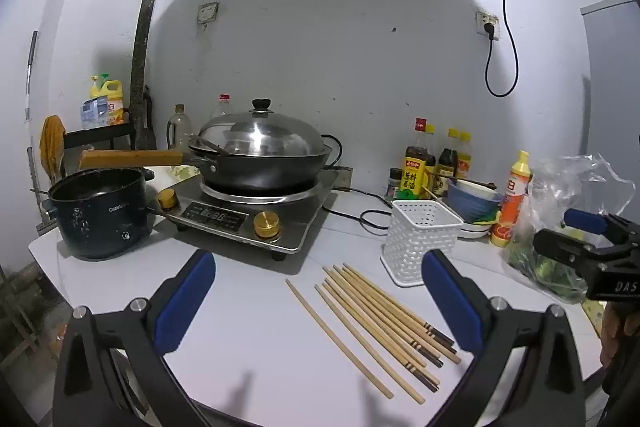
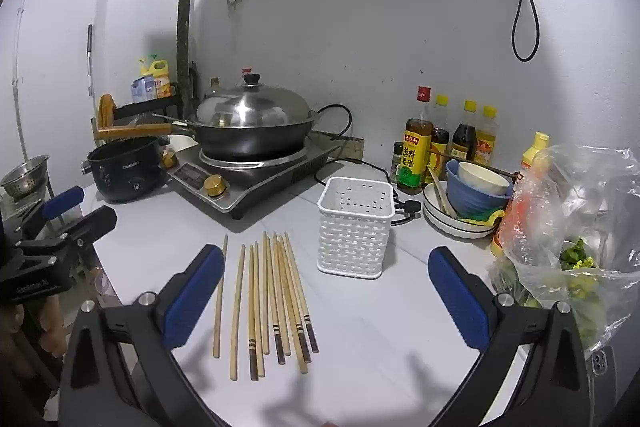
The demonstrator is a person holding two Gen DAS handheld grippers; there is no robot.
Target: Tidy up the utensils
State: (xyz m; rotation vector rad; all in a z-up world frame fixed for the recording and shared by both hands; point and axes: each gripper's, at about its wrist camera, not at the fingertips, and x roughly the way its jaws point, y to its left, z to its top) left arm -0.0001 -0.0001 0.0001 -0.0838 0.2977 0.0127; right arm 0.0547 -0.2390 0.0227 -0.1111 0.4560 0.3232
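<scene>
Nothing is being held yet, so the step in hand looks like the first pick — getting one or two of the loose chopsticks [image 2: 264, 303] off the bench [image 2: 380, 327] and into the white perforated holder [image 2: 355, 227]. Going left to right across the right wrist view: the left tongs [image 2: 60, 211] are hanging at the left edge of the frame, apart from everything; the chopsticks are lying fanned out in the lower middle, their banded ends pointing toward the bottom of the frame; the holder is standing upright just to the right of their far tips; and a plastic bag of greens [image 2: 576, 247] is crowding the right edge. To do the pick well, I would judge it best to be closing on the outermost stick, the one lying a little apart at the left of the fan, gripping near its middle so it is not tipping, then turning it upright before lowering it into the holder's open top. The sticks are thin and flat on the bench, so the pads will need to be coming down nearly to the surface. Both tongs are standing wide open and touching nothing — the right tongs [image 2: 324, 291] are hovering over the fan with the sticks between its blue pads [image 2: 192, 295] in the frame, while in the left wrist view the left tongs [image 1: 318, 303] are framing the same sticks [image 1: 372, 323] lower centre, with the holder [image 1: 422, 239] right of centre.
</scene>
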